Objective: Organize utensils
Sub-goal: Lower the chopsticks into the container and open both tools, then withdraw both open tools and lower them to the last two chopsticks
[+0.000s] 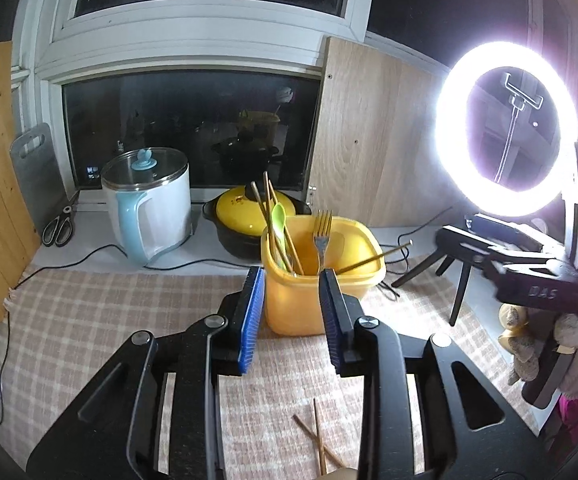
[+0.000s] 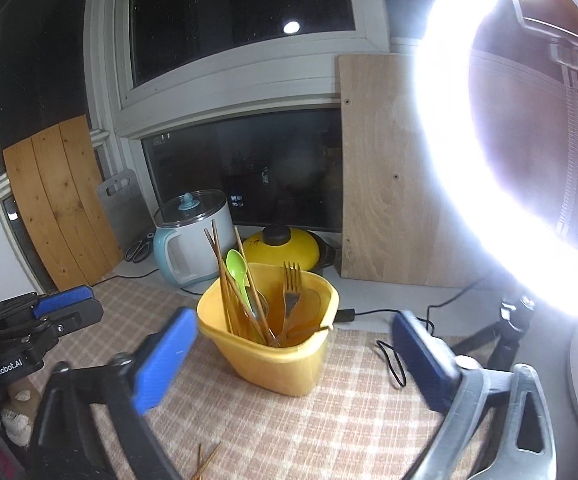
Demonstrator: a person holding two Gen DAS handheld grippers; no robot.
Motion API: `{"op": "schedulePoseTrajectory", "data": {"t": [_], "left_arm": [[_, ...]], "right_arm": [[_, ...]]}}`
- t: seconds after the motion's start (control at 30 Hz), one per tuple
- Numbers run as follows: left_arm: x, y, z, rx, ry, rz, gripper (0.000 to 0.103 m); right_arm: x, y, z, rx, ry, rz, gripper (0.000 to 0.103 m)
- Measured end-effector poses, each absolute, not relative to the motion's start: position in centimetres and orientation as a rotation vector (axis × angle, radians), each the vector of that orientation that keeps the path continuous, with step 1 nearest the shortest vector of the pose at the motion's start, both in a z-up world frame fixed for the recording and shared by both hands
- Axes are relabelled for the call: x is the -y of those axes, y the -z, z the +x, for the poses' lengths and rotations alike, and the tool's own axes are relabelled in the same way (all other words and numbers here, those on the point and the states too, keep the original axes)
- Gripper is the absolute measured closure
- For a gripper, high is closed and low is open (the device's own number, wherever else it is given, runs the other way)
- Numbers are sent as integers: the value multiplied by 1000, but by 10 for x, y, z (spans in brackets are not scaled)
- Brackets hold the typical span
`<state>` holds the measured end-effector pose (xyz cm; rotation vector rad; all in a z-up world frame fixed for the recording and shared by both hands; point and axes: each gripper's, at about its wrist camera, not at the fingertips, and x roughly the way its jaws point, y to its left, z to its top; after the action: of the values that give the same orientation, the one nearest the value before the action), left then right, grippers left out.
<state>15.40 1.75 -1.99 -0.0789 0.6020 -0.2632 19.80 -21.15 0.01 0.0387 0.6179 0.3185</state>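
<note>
Utensils stand gathered in a yellow container (image 1: 309,292) on the checked cloth covering the desk (image 1: 89,312): wooden chopsticks (image 1: 273,216) leaning toward 11 o'clock, a green spoon (image 1: 278,216) among them, a fork (image 1: 322,236) upright with tines up, and one thin gold stick (image 1: 377,258) lying across the rim and pointing out toward 3 o'clock.

In the left wrist view the left claw (image 1: 292,312) is released, its blue pads spread on either side of the container's near wall, holding nothing; whether the pads touch the wall cannot be told. Two more chopsticks (image 1: 317,440) lie crossed on the cloth at 6 o'clock, under the claw.

In the right wrist view the right claw (image 2: 297,364) is spread wide and empty, blurred, with the container between its pads but apart from them. The left claw appears there at 9 o'clock.

Behind the container, a white and blue electric pot (image 1: 149,208) with a glass lid sits at 10 o'clock, a black pot with a yellow lid (image 1: 249,208) just behind the rim, and scissors (image 1: 59,228) farther left. A lit ring light (image 1: 507,128) on a tripod glares at 2 o'clock.
</note>
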Motion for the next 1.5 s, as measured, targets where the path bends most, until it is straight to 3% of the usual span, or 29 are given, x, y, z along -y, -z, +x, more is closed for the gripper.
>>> {"op": "schedulePoseTrajectory", "data": {"t": [0.7,1.27,1.5], "left_arm": [[-16,110,109,-894,308,-108,75],[28,185,109,-1157,405,-74,75],[36,201,114,-1187,386,-18,76]], "right_arm": [[229,70,152,-844,-413,93,1],[221,134,117,-1088,-513,121,43],[217,145,117,-1140,-539,144,51]]}}
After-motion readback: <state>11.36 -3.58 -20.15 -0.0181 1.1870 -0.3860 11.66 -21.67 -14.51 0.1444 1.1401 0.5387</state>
